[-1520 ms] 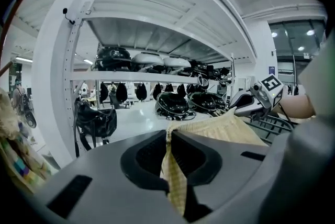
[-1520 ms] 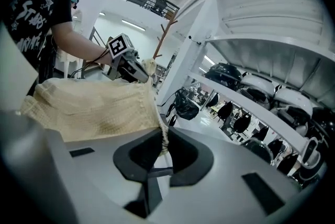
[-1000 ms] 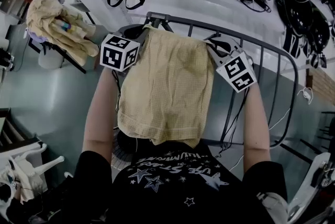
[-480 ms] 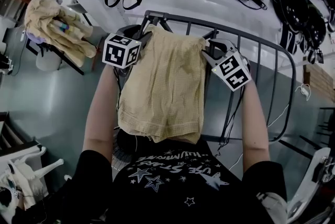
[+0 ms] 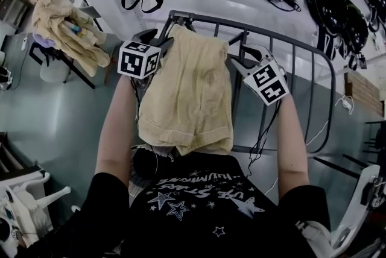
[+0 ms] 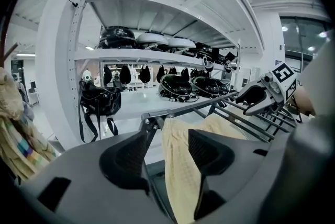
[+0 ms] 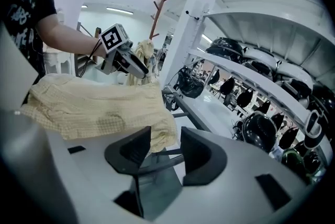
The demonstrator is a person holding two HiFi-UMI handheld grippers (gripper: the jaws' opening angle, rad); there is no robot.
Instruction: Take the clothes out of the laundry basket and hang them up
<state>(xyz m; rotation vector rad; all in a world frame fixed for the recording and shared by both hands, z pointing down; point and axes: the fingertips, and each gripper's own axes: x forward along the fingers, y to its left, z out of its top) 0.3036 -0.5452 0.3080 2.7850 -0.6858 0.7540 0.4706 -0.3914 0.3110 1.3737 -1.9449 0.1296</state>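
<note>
Both bare forearms reach straight forward, side by side, with the cloth (image 5: 190, 94) between them. Each hand tips its gripper slightly down at the rail (image 5: 202, 17). The left gripper (image 5: 160, 41) sits at the cloth's upper left corner and the right gripper (image 5: 236, 50) at its upper right corner.

Both claws are released: their jaws have just been opening. In the left gripper view the cloth's edge hangs in the gap, with neither pad pressing it. In the right gripper view the corner lies just at the inner jaw, unpinched.

The yellow cloth is draped over the rail. Its long axis runs from the rail down toward the person's chest, hem end lowest.
</note>
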